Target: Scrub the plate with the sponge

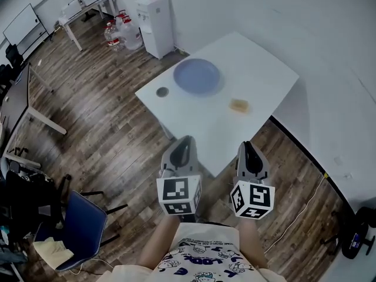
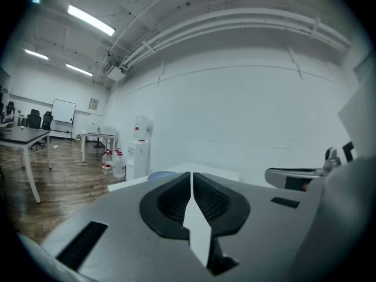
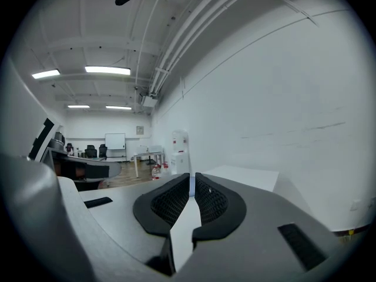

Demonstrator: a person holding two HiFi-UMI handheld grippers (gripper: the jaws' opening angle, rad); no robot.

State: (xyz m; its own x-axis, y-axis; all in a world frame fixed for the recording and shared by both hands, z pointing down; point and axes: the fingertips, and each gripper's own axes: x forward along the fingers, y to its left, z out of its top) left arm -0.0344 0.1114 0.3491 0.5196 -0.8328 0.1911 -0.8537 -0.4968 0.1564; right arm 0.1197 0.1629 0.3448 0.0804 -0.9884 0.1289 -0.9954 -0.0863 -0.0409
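A round blue plate (image 1: 197, 76) lies on the left part of the white table (image 1: 264, 69). The small tan sponge (image 1: 239, 105) rests to its right, nearer the table's front edge. Both grippers hover side by side over the wooden floor, short of the table's near corner and pointing toward it. My left gripper (image 1: 187, 140) is shut with nothing in it, and my right gripper (image 1: 248, 144) is shut and empty too. In the left gripper view the closed jaw tips (image 2: 191, 175) line up with the table, and a sliver of the plate (image 2: 160, 174) shows beyond them. The right gripper view shows closed tips (image 3: 191, 176) and the tabletop (image 3: 247, 174).
A small dark round thing (image 1: 162, 91) sits at the table's left corner. A white water dispenser (image 1: 154, 16) and water bottles (image 1: 120, 31) stand behind the table. A blue chair (image 1: 79, 228) is at the lower left, desks along the left side, and a white wall on the right.
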